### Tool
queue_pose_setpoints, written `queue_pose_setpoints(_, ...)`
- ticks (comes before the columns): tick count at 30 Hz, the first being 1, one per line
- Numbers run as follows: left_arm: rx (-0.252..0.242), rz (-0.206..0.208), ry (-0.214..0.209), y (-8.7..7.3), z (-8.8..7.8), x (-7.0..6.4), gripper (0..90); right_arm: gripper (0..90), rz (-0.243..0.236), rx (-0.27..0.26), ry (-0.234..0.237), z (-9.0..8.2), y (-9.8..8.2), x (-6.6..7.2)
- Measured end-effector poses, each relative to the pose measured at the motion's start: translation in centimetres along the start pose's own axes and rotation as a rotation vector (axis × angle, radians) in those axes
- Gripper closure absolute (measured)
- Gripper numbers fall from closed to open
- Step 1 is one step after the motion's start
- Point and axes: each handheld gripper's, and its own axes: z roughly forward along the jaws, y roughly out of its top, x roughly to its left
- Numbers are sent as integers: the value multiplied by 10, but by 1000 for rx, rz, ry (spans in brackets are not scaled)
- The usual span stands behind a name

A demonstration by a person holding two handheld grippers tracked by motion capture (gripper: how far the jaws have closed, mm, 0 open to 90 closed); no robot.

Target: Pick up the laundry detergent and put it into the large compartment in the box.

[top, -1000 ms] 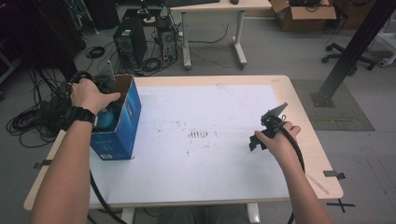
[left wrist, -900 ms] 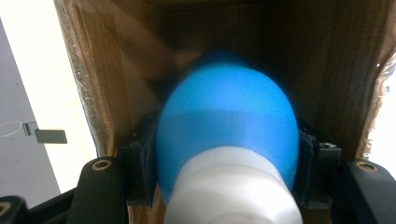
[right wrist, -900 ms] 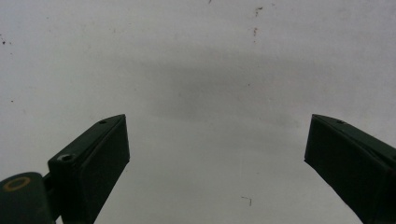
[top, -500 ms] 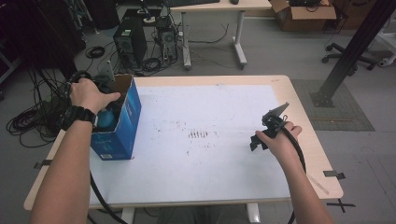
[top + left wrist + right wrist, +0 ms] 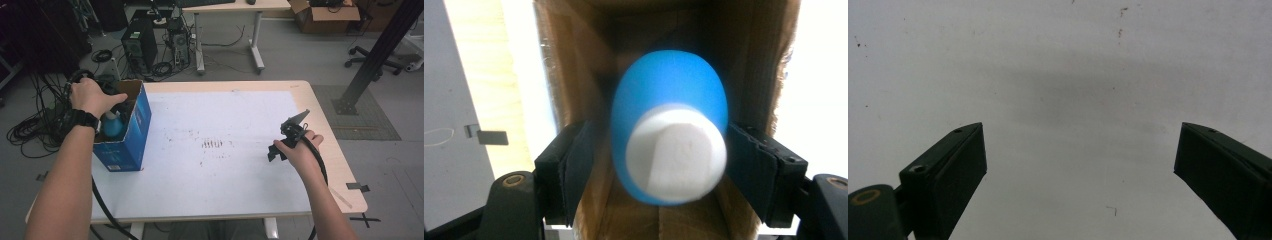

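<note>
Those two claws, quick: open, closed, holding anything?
Left claw: open, jaws just opening around the blue bottle inside the box.
Right claw: open, holding nothing.

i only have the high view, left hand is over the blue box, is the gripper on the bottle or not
Observer: In the left gripper view the jaws flank the blue bottle with a gap on the one side; they have just been opening.
Operator: where's the bottle
Observer: Down inside the cardboard box, its white cap pointing at the camera.
Operator: right gripper holding anything
Observer: No, the right gripper is open over the bare white table.
</note>
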Motion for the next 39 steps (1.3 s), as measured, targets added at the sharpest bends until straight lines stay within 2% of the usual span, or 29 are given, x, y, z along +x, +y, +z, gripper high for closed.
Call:
queue_pose_setpoints(12, -53, 21, -20, -8, -28, -8, 190, 67, -5, -9, 8, -6, -3, 4)
queue_pose_setpoints(20, -87, 54, -33, -12, -47, -26, 159, 67, -6, -28, 13, -13, -5, 3)
queue_pose_setpoints(23, -73, 71, -33, -12, -49, -36, 134, 67, -11, -32, 13, -15, -6, 2)
queue_pose_setpoints(25, -81, 83, -44, -12, -51, -44, 112, 67, -4, -38, 16, -16, -7, 1)
queue_pose_setpoints(31, -79, 124, -44, -11, -53, -75, 56, 67, -1, -41, 20, -19, -9, -4)
queue_pose_setpoints(39, -76, 183, -58, -14, -48, -117, 49, 67, 2, -47, 20, -21, -14, -10)
